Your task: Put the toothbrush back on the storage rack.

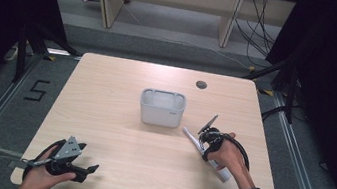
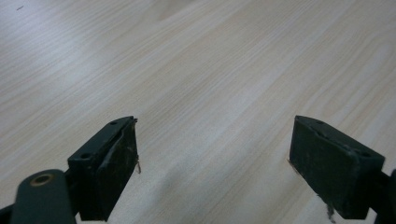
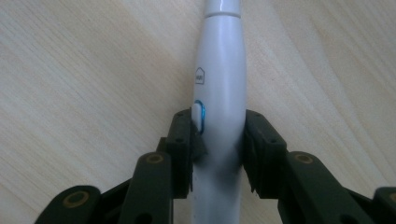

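1. wooden table (image 1: 117,117), light grain, bare across most of its top.
2. grey bin (image 1: 162,107) stands upright near the table's middle.
3. right gripper (image 1: 209,137) sits just right of the bin, jaws clamped on the white electric toothbrush (image 3: 219,93) lying on the table.
4. left gripper (image 1: 87,171) rests at the near-left corner, jaws wide apart over bare wood.
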{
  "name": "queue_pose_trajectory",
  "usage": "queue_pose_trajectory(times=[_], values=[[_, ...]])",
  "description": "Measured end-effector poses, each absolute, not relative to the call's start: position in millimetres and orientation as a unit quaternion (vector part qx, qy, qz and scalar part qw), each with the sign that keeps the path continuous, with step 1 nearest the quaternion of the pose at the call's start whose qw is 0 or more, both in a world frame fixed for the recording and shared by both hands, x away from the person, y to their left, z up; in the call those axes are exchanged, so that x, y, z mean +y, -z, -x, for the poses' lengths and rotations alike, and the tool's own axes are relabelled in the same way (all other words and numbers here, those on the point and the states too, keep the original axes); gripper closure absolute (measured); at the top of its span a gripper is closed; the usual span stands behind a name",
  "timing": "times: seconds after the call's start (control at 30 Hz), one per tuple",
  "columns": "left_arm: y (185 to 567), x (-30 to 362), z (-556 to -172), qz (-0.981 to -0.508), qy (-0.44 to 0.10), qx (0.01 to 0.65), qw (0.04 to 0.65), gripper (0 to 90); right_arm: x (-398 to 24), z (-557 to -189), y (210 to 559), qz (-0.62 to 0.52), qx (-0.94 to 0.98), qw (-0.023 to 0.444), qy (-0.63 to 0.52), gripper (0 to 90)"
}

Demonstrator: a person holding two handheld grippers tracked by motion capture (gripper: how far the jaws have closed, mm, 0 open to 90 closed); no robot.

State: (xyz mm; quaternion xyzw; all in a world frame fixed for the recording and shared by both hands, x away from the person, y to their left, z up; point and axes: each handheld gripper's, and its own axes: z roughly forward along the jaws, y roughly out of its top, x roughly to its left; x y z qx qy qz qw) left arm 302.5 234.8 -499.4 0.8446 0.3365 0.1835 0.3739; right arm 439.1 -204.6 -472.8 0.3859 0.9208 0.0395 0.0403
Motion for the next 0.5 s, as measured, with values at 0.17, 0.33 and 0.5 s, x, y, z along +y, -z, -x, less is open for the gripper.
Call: queue_pose_trajectory(times=[0.17, 0.33, 0.5], values=[[499.7, 233.9, -301.9, -0.841, -0.180, 0.339, 0.382, 15.0, -202.4, -438.8, 472.9, -0.395, 0.918, 0.035, -0.032, 66.2], [499.7, 234.0, -302.0, -0.841, -0.180, 0.339, 0.382, 15.0, -203.7, -440.8, 474.2, -0.371, 0.927, 0.044, -0.025, 66.5], [499.0, 235.3, -302.8, -0.845, -0.185, 0.335, 0.373, 15.0, -203.7, -438.0, 473.6, -0.381, 0.923, 0.046, -0.026, 66.5]])
